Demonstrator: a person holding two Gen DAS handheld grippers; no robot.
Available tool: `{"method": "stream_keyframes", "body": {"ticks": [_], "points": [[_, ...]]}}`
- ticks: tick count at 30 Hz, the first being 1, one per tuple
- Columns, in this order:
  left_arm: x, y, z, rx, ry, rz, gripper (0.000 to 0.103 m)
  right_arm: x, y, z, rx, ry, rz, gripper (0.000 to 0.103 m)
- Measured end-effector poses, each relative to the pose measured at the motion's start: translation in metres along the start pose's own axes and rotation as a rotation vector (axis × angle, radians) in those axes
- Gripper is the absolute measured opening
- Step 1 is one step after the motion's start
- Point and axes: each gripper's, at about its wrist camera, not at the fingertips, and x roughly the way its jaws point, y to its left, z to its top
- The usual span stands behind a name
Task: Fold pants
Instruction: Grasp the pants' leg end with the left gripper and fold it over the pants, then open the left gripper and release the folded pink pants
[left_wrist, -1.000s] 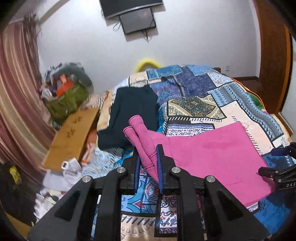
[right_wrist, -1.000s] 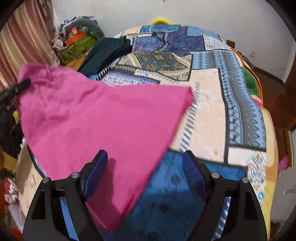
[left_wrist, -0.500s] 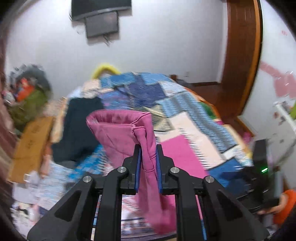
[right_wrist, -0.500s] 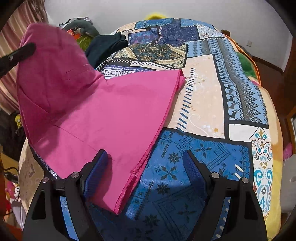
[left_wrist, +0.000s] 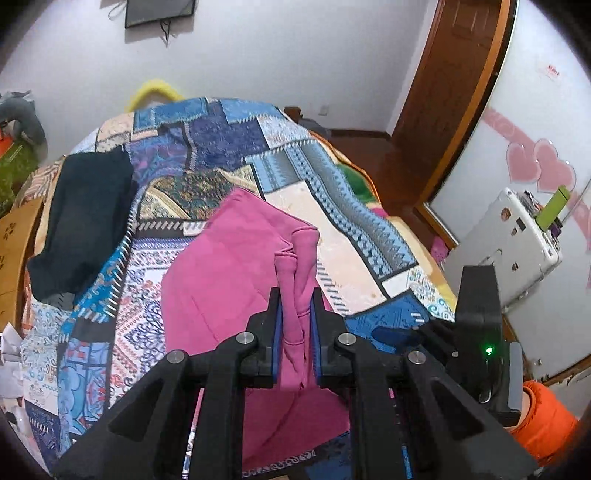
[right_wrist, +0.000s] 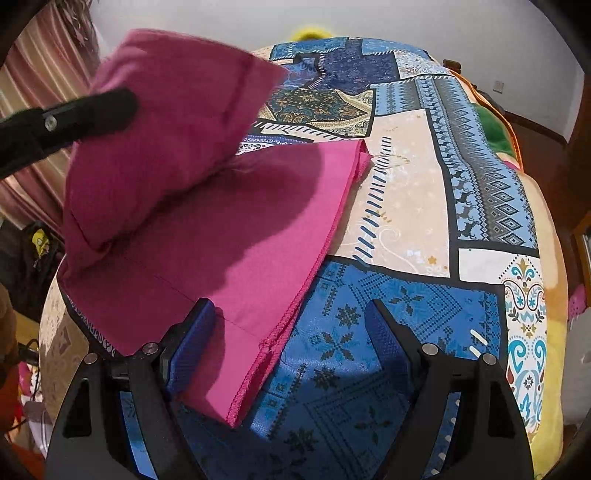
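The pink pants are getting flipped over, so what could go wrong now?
1. The left gripper pinches only a bunched bit of the pink pants, so the lifted flap might slip out or land crooked.
2. The right gripper is open and holds nothing; the bottom layer could slide on the quilt.
3. The pants' near corner lies between its fingers and might get snagged.

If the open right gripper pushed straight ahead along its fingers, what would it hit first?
Most likely the near hem of the pink pants, which lies between the open fingers of the right gripper, with the patchwork bedspread right beneath. Depth is hard to judge in this fisheye view, so it might meet the bedspread first.
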Motion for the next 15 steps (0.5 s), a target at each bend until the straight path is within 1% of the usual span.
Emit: {"method": "stream_keyframes", "body": {"ticks": [3, 5, 6, 7, 9, 11, 12, 13, 14, 15], "points": [[0.004, -0.003, -0.002, 0.011, 0.029, 0.001, 0.013, 0.000, -0.001, 0.000, 0.002, -0.002, 0.003, 0.080], [0.002, -0.005, -0.002, 0.017, 0.045, -0.021, 0.017, 0.000, -0.001, 0.000, 0.001, -0.002, 0.004, 0.080], [0.000, -0.006, -0.002, 0.020, 0.046, -0.033, 0.021, 0.000, -0.001, 0.000, 0.001, -0.002, 0.003, 0.080], [-0.003, -0.007, -0.001, 0.025, 0.036, -0.036, 0.022, 0.000, -0.001, 0.000, 0.001, -0.002, 0.001, 0.080], [-0.013, -0.007, 0.000, 0.034, -0.001, 0.014, 0.023, 0.001, -0.001, 0.001, -0.001, -0.002, -0.005, 0.080], [-0.019, -0.006, 0.004, 0.041, -0.028, 0.039, 0.026, 0.001, -0.001, 0.001, -0.004, 0.000, -0.010, 0.080], [-0.021, -0.003, 0.007, 0.042, -0.043, 0.052, 0.034, 0.001, -0.001, 0.001, -0.001, -0.003, -0.010, 0.080], [-0.024, 0.001, 0.011, 0.043, -0.061, 0.075, 0.045, 0.001, -0.002, 0.001, 0.002, -0.001, -0.008, 0.080], [-0.024, 0.004, 0.013, 0.043, -0.071, 0.092, 0.051, 0.001, -0.002, 0.001, 0.002, -0.001, -0.008, 0.080], [-0.024, 0.010, 0.017, 0.043, -0.086, 0.115, 0.059, 0.001, -0.002, 0.001, 0.002, -0.001, -0.008, 0.080]]}}
